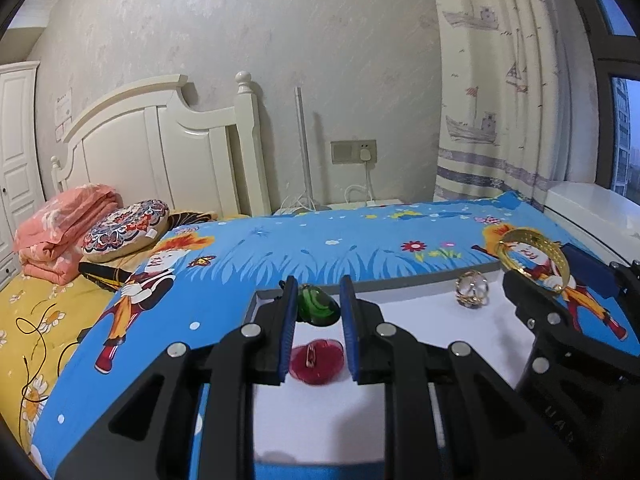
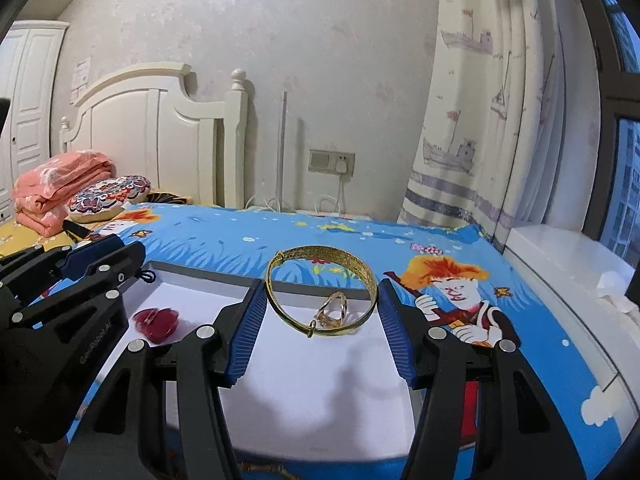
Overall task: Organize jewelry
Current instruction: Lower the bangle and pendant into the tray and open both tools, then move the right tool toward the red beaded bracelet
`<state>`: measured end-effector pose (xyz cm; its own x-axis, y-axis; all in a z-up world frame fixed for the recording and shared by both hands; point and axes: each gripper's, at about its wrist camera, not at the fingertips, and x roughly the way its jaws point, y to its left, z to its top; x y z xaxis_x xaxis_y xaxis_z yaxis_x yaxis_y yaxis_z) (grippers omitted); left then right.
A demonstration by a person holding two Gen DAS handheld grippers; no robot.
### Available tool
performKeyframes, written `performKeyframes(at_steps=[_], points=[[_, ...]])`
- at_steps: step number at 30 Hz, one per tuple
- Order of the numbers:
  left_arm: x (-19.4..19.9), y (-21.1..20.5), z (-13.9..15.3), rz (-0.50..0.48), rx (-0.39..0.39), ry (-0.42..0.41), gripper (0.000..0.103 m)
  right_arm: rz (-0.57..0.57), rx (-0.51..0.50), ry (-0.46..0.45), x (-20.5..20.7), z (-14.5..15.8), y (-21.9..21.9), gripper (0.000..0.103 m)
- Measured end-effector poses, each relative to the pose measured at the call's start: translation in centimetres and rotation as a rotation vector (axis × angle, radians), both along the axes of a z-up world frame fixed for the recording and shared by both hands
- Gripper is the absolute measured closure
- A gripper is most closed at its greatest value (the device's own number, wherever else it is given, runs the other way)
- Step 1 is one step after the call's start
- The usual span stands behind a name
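Between the blue pads of the right claw (image 2: 322,300) sits the gold bangle (image 2: 320,292), a thin, rigid metal hoop tilted up off the white tray (image 2: 312,380). Its two sides meet the pads, so the claw appears clenched on it across its width. By appearance it is light, stiff and smooth; such a hoop may pivot or slip between flat pads, and the sounder hold is probably across the band at opposite points, as here. Seen through the hoop, a small gold ring with a clear stone (image 2: 334,312) rests on the tray, apart from the claw; it looks tiny and liable to roll.

To the left, the left claw (image 1: 318,308) holds a green glassy pendant (image 1: 318,306) between its narrowly spaced pads (contact on the left pad is plain, on the right pad likely). It is probably hard, slick and chippable, so a light pinch on its broad faces suits it. Below that claw a red heart-shaped piece (image 1: 316,362) lies flat on the tray, untouched.

The tray rests on a blue cartoon-print bedcover (image 2: 360,240); a folded pink quilt (image 1: 68,232) and a patterned cushion (image 1: 126,226) lie near the white headboard (image 1: 160,136).
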<state>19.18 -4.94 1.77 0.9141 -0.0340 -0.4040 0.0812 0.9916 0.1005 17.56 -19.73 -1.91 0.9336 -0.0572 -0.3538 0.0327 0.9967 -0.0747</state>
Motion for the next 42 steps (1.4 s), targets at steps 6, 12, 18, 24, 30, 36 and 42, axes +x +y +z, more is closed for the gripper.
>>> performKeyframes(at_steps=[6,12,18,24,30,36,42], points=[[2.8,-0.4,-0.5,0.016,0.013,0.045,0.082,-0.013,0.002,0.044,2.3,-0.1,-0.2,0.048],[4.3,0.3,-0.9,0.050,0.002,0.084,0.051,-0.021,0.005,0.085,3.5,-0.2,-0.5,0.037],[3.4,1.9,-0.7,0.064,-0.018,0.086,0.046,-0.010,0.019,0.083,1.9,0.0,-0.8,0.037],[0.2,3.8,-0.4,0.083,-0.040,0.065,0.036,0.020,0.042,0.082,-1.5,-0.8,-0.9,0.037],[-5.2,5.5,-1.2,0.117,-0.027,-0.005,0.028,0.040,0.064,0.061,-5.8,-2.2,-0.5,0.037],[-9.0,6.6,-3.4,0.105,-0.020,0.009,0.028,0.077,0.035,0.063,-9.3,-3.6,0.7,0.037],[-11.5,7.7,-5.4,0.117,-0.007,0.025,0.027,0.115,0.018,0.082,-11.4,-5.1,1.6,0.037]])
